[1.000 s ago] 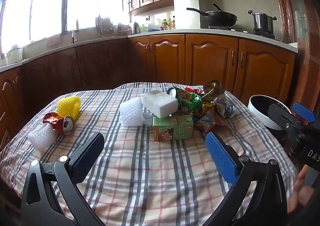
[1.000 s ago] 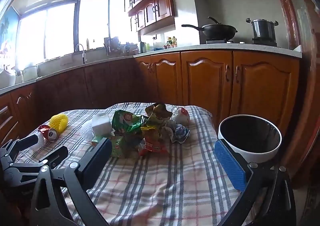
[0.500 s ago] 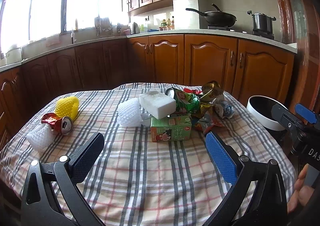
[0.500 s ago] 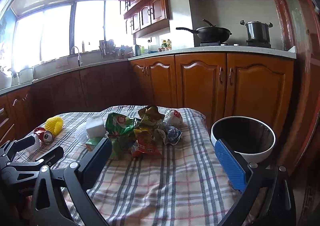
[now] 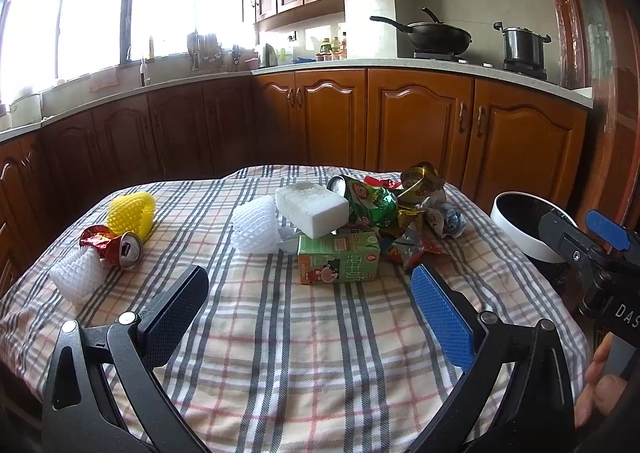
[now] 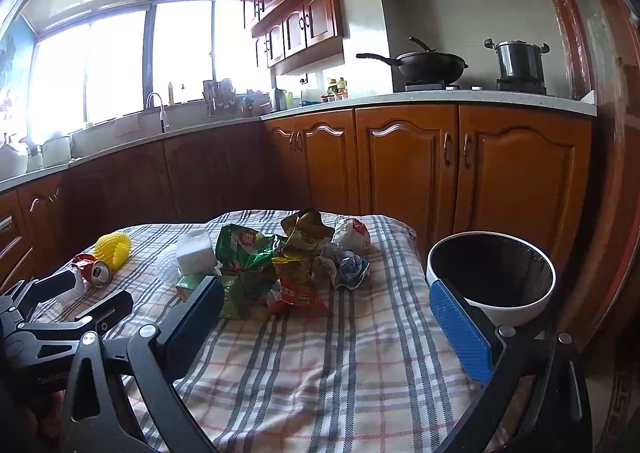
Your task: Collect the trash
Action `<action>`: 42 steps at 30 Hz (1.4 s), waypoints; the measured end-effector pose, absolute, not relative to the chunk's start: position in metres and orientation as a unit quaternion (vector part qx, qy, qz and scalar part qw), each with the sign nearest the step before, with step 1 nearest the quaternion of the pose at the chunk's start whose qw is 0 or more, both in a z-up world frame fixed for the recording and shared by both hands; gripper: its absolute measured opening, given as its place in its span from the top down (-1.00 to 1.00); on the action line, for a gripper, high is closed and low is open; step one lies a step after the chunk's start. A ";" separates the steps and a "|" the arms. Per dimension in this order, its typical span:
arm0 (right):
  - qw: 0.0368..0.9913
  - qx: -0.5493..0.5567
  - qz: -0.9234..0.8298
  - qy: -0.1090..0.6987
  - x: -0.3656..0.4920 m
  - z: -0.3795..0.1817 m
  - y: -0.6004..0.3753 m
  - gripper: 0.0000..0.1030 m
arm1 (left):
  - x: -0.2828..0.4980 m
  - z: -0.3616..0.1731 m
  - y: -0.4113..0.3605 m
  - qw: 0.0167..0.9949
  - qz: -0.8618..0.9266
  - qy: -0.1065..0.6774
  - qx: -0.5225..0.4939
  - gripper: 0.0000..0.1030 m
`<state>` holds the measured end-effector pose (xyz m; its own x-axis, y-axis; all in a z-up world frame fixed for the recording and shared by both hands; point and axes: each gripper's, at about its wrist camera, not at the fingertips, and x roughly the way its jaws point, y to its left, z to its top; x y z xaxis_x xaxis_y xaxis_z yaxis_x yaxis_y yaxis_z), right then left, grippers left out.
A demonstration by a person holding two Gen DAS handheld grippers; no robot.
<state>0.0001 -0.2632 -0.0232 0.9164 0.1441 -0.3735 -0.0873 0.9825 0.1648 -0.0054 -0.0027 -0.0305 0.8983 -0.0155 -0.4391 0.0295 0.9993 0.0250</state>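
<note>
Trash lies on a plaid-covered table [image 5: 300, 333]. A pile holds a green drink carton [image 5: 338, 263], a white foam block [image 5: 312, 209], a white foam net [image 5: 256, 229], and crumpled snack wrappers [image 5: 400, 213], also seen in the right wrist view [image 6: 288, 265]. At the left lie a crushed red can [image 5: 120, 249], a yellow foam net [image 5: 130, 213] and another white net [image 5: 76, 277]. A white-rimmed bin [image 6: 492, 277] stands off the table's right edge. My left gripper [image 5: 308, 309] is open and empty, short of the carton. My right gripper [image 6: 324, 321] is open and empty, near the wrappers.
Wooden kitchen cabinets [image 5: 420, 125] and a counter run behind the table. A wok [image 5: 436, 33] and a pot [image 5: 522, 45] sit on the stove. The right gripper shows at the right edge of the left wrist view [image 5: 600, 253].
Both grippers have drawn back and tilted slightly; the trash pile sits a little farther away in the views. Both stay open. No trash has moved.
</note>
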 end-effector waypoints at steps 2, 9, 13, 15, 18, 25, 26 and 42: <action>0.976 0.073 0.061 0.196 0.000 -0.023 -0.263 -1.00 | -0.006 -0.031 -0.003 0.974 -0.012 0.225 0.015 -1.00; 0.976 0.073 0.064 0.197 0.000 -0.024 -0.261 -1.00 | -0.006 -0.032 -0.005 0.974 -0.013 0.224 0.014 -1.00; 0.976 0.073 0.064 0.197 0.000 -0.024 -0.260 -1.00 | -0.007 -0.031 -0.005 0.974 -0.013 0.226 0.014 -1.00; 0.975 0.073 0.066 0.197 0.000 -0.024 -0.261 -1.00 | -0.006 -0.031 -0.004 0.974 -0.014 0.226 0.013 -1.00; 0.975 0.074 0.067 0.199 0.000 -0.024 -0.260 -1.00 | -0.007 -0.031 -0.006 0.974 -0.015 0.226 0.013 -1.00; 0.974 0.073 0.072 0.202 0.002 -0.025 -0.259 -1.00 | -0.007 -0.030 -0.005 0.974 -0.014 0.227 0.013 -1.00; 0.974 0.074 0.074 0.202 0.002 -0.025 -0.259 -1.00 | -0.006 -0.031 -0.005 0.974 -0.015 0.227 0.013 -1.00; 0.958 0.089 0.110 0.248 0.030 -0.039 -0.258 -0.99 | 0.026 -0.046 0.011 0.960 -0.027 0.277 -0.008 -0.87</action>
<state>0.0298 -0.2584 -0.0389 0.8527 0.2541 -0.4564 -0.1657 0.9602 0.2250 0.0256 0.0108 -0.0463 0.8452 -0.0556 -0.5315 0.0463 0.9985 -0.0309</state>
